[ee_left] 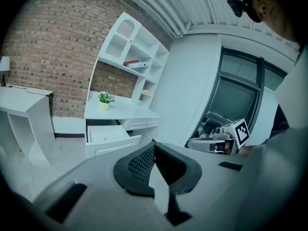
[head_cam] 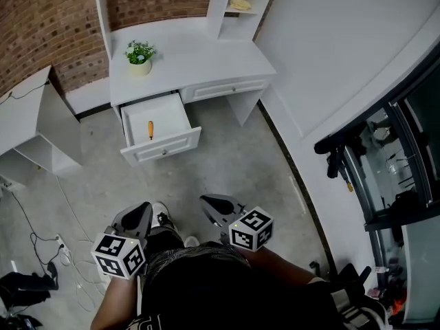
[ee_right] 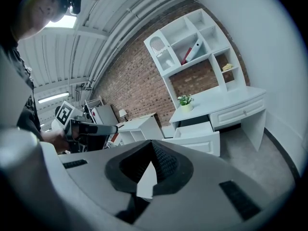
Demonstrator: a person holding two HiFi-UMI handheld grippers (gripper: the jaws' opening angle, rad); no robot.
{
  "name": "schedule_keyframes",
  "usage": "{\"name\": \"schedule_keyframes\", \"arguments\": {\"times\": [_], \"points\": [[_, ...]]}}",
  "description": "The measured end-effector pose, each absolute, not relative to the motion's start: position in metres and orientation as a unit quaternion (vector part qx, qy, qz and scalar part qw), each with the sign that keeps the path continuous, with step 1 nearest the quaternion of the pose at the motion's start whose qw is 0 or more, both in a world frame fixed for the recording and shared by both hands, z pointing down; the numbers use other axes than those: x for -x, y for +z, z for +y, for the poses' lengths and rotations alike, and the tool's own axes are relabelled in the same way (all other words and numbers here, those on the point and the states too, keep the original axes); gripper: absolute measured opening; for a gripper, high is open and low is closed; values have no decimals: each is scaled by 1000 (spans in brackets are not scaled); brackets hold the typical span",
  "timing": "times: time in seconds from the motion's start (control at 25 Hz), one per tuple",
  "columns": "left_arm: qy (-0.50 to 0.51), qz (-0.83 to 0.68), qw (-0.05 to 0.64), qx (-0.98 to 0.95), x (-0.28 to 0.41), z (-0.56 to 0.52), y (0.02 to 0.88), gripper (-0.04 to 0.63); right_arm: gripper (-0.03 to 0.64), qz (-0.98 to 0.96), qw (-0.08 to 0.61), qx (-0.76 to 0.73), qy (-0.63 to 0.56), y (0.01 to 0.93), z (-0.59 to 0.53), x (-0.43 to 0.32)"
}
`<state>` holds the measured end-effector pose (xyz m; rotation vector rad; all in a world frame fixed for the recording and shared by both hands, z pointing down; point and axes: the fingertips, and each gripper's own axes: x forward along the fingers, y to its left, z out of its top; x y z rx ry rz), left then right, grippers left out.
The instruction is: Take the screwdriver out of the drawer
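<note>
A white wooden desk (head_cam: 206,57) with a shelf unit on top stands against a red-brown brick wall (head_cam: 41,19), on a grey concrete floor (head_cam: 227,163). On the desktop, towards its left end, sits a small green plant in a pale pot (head_cam: 139,55). Below that end of the desk, a white drawer (head_cam: 168,115) is pulled out over the floor. The orange-handled screwdriver (head_cam: 150,129) lies on the drawer's bottom, left of its middle, lengthwise from front to back. To the left of the desk stands a low white side table (head_cam: 27,108), and loose dark and white cables (head_cam: 41,239) trail over the floor in front of that table.

Both grippers are held close to the person's body, well apart from the desk and its drawer. The left gripper (head_cam: 137,215) has its black ribbed pads pressed together at the tips, with nothing between them. The right gripper (head_cam: 218,207) is likewise closed tip to tip and empty. Both point roughly towards the desk.
</note>
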<state>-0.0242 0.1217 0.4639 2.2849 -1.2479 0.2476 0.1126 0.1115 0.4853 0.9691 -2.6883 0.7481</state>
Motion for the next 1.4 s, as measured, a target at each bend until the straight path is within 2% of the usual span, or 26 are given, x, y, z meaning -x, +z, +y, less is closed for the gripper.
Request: {"name": "schedule_keyframes", "arguments": {"times": [0.56, 1.4], "points": [[94, -451, 260, -848, 30, 51, 468, 18, 5, -900, 96, -341, 253, 488, 48, -114], [104, -429, 270, -856, 79, -105, 473, 18, 5, -897, 125, -351, 238, 480, -103, -59]]}}
